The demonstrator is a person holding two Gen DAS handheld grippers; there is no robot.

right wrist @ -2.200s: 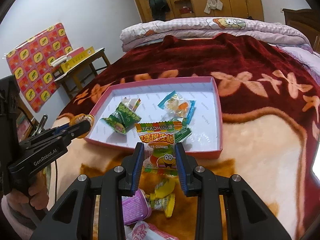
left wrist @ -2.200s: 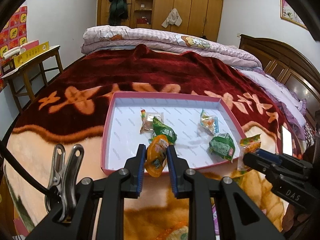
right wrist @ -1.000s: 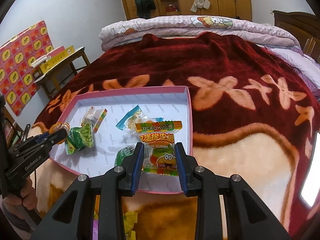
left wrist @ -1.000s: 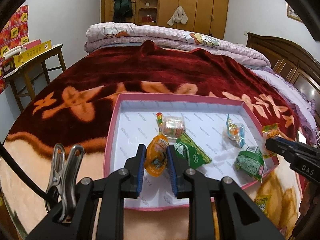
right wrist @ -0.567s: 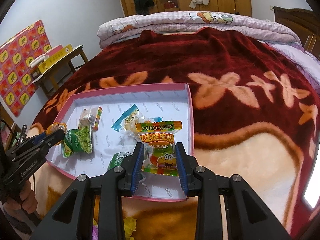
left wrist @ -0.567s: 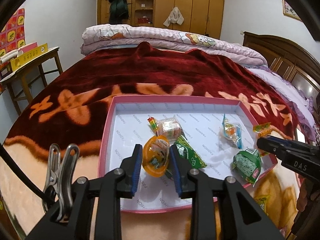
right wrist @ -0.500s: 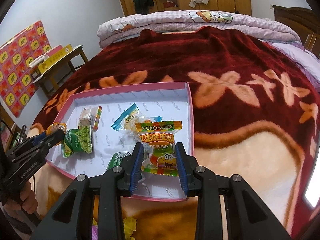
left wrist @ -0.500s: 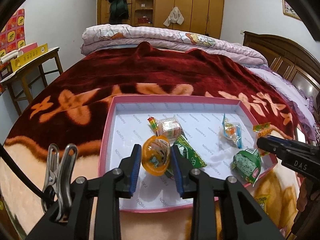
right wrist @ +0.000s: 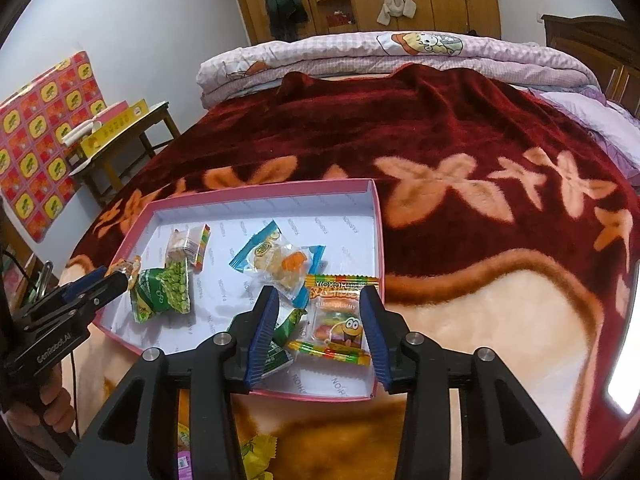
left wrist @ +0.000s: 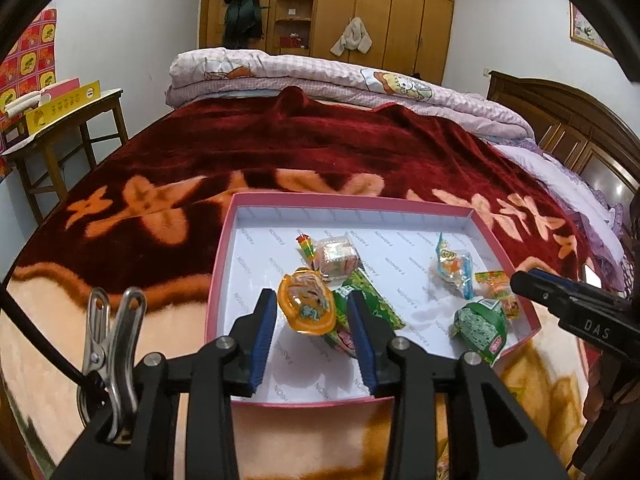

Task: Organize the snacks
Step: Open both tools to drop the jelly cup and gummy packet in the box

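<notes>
Hovering over the pink tray (left wrist: 224, 256), both grippers are spread, pinching nothing: the left gripper (left wrist: 313, 322) straddles the orange jelly cup (left wrist: 307, 307) at lower centre, the right gripper (right wrist: 320, 322) the upright gummy packet (right wrist: 338, 318).

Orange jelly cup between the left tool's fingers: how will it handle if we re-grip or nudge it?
The orange jelly cup has a rounded, glossy plastic body, so it is likely slick and may squirt sideways under a pinch. It looks rigid, unlike the crinkly green pea packet beside it. Tilted in the pink-rimmed tray, it may rock or roll.
</notes>
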